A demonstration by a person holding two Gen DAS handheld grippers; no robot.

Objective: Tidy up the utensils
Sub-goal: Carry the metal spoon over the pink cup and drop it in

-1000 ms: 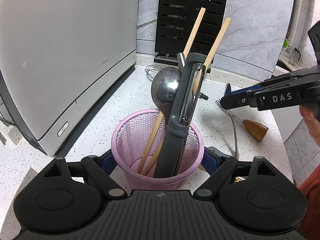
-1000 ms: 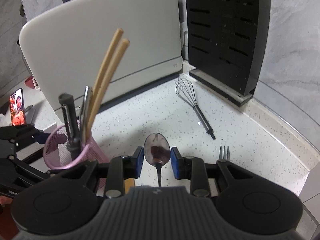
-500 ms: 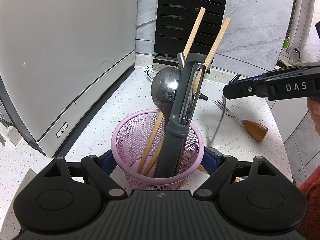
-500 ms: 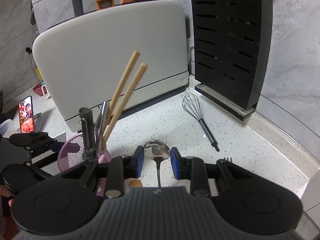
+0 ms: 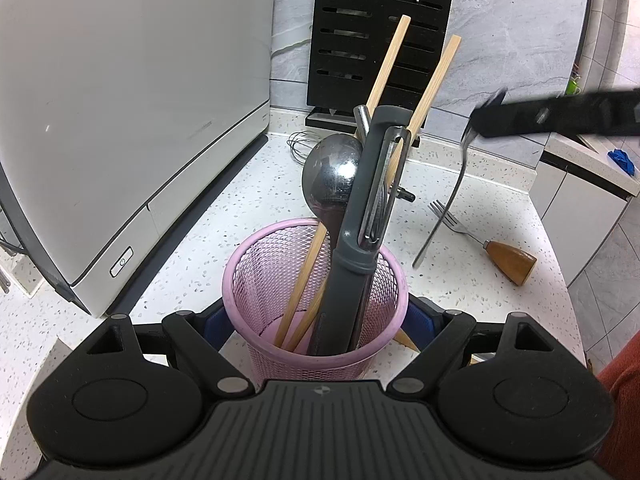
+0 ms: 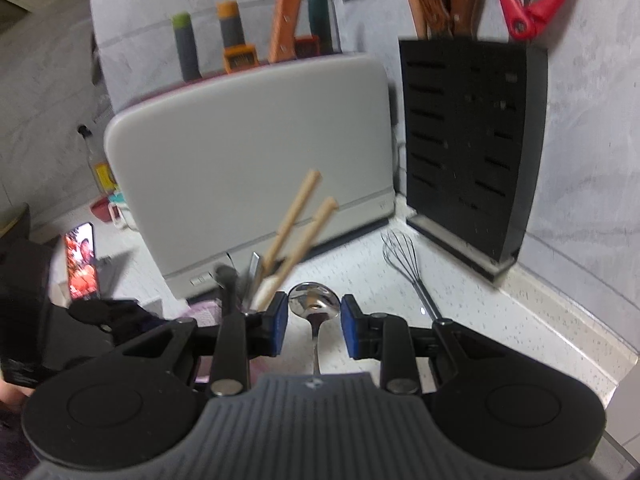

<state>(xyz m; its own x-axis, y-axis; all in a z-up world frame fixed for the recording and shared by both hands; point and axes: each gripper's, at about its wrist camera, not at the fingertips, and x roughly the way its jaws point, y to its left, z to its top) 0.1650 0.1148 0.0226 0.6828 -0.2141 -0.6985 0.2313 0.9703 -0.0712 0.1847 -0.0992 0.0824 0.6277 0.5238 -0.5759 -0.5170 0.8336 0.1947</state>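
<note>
My left gripper [image 5: 316, 316] is shut on the pink mesh cup [image 5: 256, 264], which holds two wooden chopsticks [image 5: 390, 56], a ladle [image 5: 330, 172] and a dark grey peeler [image 5: 360, 240]. My right gripper [image 6: 314, 320] is shut on a metal spoon [image 6: 314, 304], bowl between the blue pads. In the left wrist view the right gripper [image 5: 492, 114] is raised at the upper right, and the spoon's handle [image 5: 448, 204] hangs down from it, right of the cup. The cup [image 6: 208, 306] shows low left in the right wrist view.
A fork with a wooden handle [image 5: 484, 242] lies on the speckled counter [image 5: 248, 208] right of the cup. A whisk [image 6: 408, 268] lies before the black knife block [image 6: 468, 140]. A large white appliance [image 5: 132, 92] stands at left. A phone [image 6: 82, 258] stands far left.
My right gripper has lifted the spoon off the counter and risen, so the handle now hangs free. The left gripper and the cup have not moved.
</note>
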